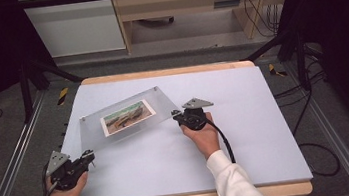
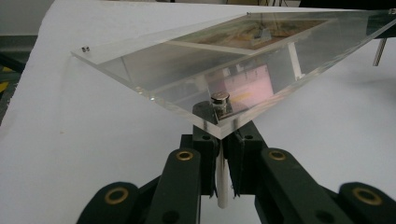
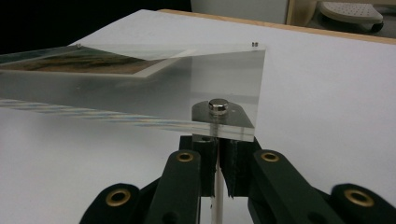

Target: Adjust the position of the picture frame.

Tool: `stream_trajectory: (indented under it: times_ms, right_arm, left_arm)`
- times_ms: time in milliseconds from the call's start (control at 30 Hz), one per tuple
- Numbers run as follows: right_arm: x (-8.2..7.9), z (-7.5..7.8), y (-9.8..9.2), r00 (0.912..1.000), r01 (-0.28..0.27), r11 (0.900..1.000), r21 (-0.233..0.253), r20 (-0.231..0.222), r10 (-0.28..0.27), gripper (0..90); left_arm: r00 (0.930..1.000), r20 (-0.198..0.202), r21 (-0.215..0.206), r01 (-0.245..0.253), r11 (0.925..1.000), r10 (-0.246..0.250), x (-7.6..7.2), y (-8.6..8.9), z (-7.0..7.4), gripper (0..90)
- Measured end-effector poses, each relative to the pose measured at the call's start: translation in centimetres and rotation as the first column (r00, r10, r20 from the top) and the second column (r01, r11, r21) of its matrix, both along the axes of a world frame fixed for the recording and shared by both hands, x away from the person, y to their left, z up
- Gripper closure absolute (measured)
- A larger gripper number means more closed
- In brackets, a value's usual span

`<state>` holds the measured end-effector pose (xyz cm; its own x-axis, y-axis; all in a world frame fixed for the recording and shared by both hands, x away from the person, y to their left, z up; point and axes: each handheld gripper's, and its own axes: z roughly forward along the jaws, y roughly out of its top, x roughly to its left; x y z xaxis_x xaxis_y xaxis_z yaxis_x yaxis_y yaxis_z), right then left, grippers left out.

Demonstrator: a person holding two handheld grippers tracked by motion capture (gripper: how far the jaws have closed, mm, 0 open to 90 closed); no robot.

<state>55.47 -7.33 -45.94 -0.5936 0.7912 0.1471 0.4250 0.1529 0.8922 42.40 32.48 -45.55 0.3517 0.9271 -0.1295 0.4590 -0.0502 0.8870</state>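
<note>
A clear acrylic photo frame (image 1: 116,130) holding a landscape photo (image 1: 128,117) stands raised a little above the pale mat on thin metal legs. My left gripper (image 1: 89,156) is at the frame's near left corner. In the left gripper view the left gripper (image 2: 223,140) is shut on the leg (image 2: 223,186) under that corner, below its round metal cap (image 2: 219,98). My right gripper (image 1: 177,114) is at the frame's right corner. In the right gripper view the right gripper (image 3: 217,144) is shut on that corner's leg (image 3: 217,191) beneath a cap (image 3: 218,105).
The pale mat (image 1: 247,134) covers a wooden table (image 1: 169,72). Metal rails (image 1: 9,163) run along both sides. Cables (image 1: 309,106) lie on the floor at the right. Another frame leg (image 2: 379,51) stands at the far corner.
</note>
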Motion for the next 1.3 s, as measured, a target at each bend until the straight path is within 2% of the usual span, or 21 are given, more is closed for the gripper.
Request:
stream_trajectory:
  times_ms: [167,367,467,567,633,967,1167,1300]
  right_arm:
    - [0.0,0.0,0.0,1.0000,-0.003,1.000,0.001,-0.005,0.003,84.7]
    - [0.1,0.0,0.0,1.0000,-0.004,1.000,0.010,-0.005,0.004,84.3]
    - [0.1,0.1,0.2,1.0000,-0.005,1.000,-0.005,-0.007,0.005,83.8]
    - [0.2,0.2,0.3,0.9999,0.000,1.000,0.002,-0.015,0.000,82.5]
    - [0.2,0.2,0.4,1.0000,0.001,1.000,-0.011,-0.003,-0.001,84.5]
    - [-0.1,1.6,0.5,0.9992,-0.022,1.000,-0.022,0.032,0.023,85.4]
    - [-0.4,2.4,0.1,0.9985,-0.017,1.000,-0.018,0.051,0.018,85.3]
    - [-0.5,3.2,-0.4,0.9986,-0.019,1.000,-0.023,0.048,0.020,85.1]
  left_arm:
    - [1.0000,-0.005,0.000,0.000,1.0000,0.000,0.3,-0.2,-0.1,79.1]
    - [0.9997,-0.014,-0.039,-0.022,0.9990,0.021,0.7,0.1,-0.2,83.7]
    - [0.9996,-0.014,-0.037,-0.024,0.9990,0.023,0.7,0.1,-0.2,84.1]
    - [0.9996,-0.014,-0.036,-0.024,0.9991,0.024,0.7,0.0,-0.1,84.2]
    - [0.9997,-0.012,-0.027,-0.022,0.9994,0.022,0.7,0.1,-0.1,84.2]
    - [0.9986,0.045,-0.022,-0.028,0.9994,0.028,0.2,0.3,1.0,83.7]
    - [0.9968,0.078,0.002,-0.016,0.9999,0.015,-0.2,-0.3,2.0,82.7]
    - [0.9960,0.089,-0.005,-0.005,1.0000,0.006,-0.3,-0.6,2.6,82.1]
